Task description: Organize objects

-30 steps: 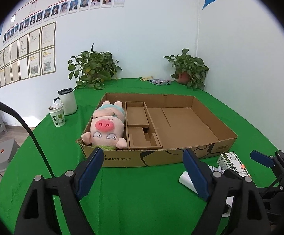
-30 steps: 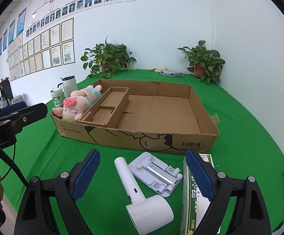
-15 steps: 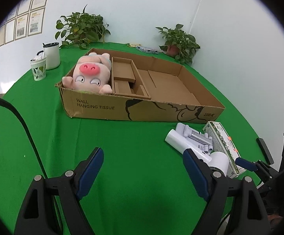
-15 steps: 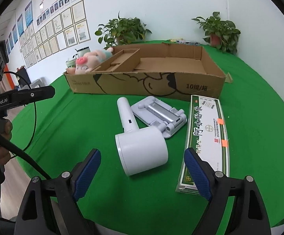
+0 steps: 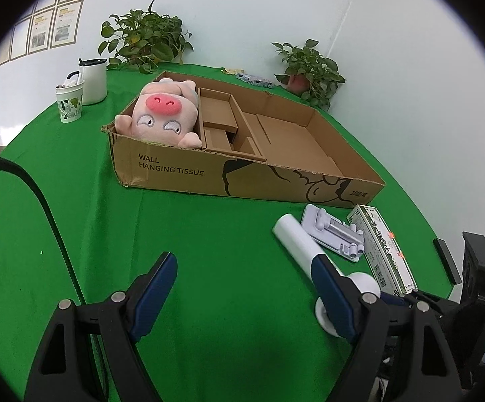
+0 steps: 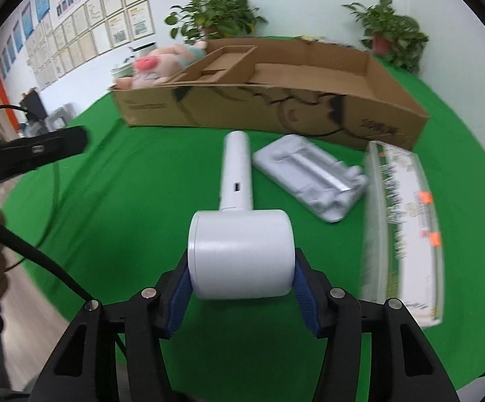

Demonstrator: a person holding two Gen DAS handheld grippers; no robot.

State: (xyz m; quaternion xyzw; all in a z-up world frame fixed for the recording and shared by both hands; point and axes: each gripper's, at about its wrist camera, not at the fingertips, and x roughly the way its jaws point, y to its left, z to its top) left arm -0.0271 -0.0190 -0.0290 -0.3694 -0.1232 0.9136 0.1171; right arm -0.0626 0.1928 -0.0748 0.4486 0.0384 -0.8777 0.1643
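White hair dryer (image 6: 240, 251) sits between the closing right tongs (image 6: 241, 288).

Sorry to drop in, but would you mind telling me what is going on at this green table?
A person is tidying loose items into the cardboard box, where a plush pig already lies. The right tool is closing around the drum of a white handheld device on the cloth. The left tool hovers open, holding nothing. A grey stand and a long green carton wait beside it.
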